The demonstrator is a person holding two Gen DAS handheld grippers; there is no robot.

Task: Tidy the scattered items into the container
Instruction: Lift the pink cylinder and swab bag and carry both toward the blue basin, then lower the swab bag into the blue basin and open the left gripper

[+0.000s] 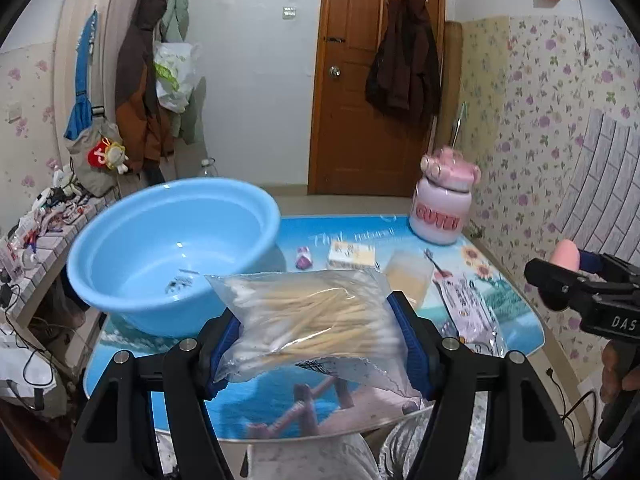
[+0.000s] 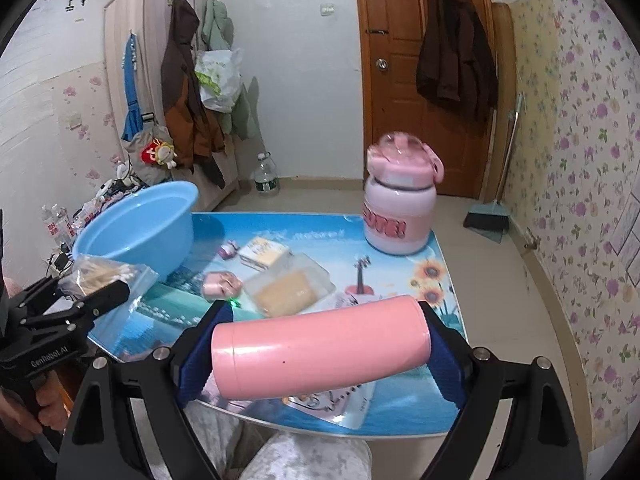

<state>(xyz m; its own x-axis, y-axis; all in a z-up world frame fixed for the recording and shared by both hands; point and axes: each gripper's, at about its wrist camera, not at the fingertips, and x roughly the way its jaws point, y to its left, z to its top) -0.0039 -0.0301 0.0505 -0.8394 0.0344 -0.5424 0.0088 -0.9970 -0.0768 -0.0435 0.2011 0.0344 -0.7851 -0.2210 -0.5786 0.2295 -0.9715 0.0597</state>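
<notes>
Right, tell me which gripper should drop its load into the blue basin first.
Left. The left gripper holds the bag of cotton swabs right beside the blue basin, which sits on the table's left side. The right gripper, shut on the pink cylinder, would likely have to cross over.

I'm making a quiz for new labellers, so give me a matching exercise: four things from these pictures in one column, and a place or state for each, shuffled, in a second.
Things:
1. bag of cotton swabs
2. pink cylinder
3. blue basin
4. pink jar

Places or states:
A. upright at the table's far right corner
B. clamped in the right gripper
C. on the table's left side, nearly empty
D. clamped in the left gripper

Pairs: 1-D, 2-B, 3-C, 4-A
</notes>
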